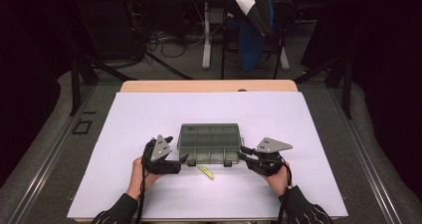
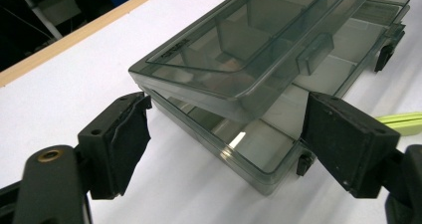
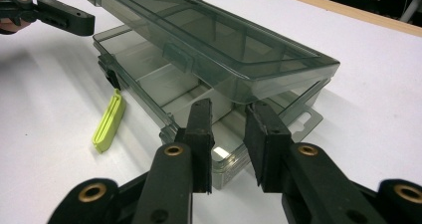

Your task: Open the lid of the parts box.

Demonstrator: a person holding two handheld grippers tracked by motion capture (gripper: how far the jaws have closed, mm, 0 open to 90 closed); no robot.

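1. Our right gripper comes up from the bottom centre of its own view, jaws drawn near together but with a gap between them, standing at the near right corner of the smoky compartment box. We judge that they nip nothing yet, though the contact itself is hard to see.
2. Our left gripper has its jaws spread wide about the box's opposite near corner; the pads clear the plastic on both sides.
3. The box sits mid-table in the high view, on the white sheet. Its lid is raised a little along the front edge, hinged at the back.
4. To lift well, we think we should steady the tray with one gripper and raise the lid evenly with the other, so the box does not slide.
5. A lime clip lies just beside the front edge; we should keep clear of it.
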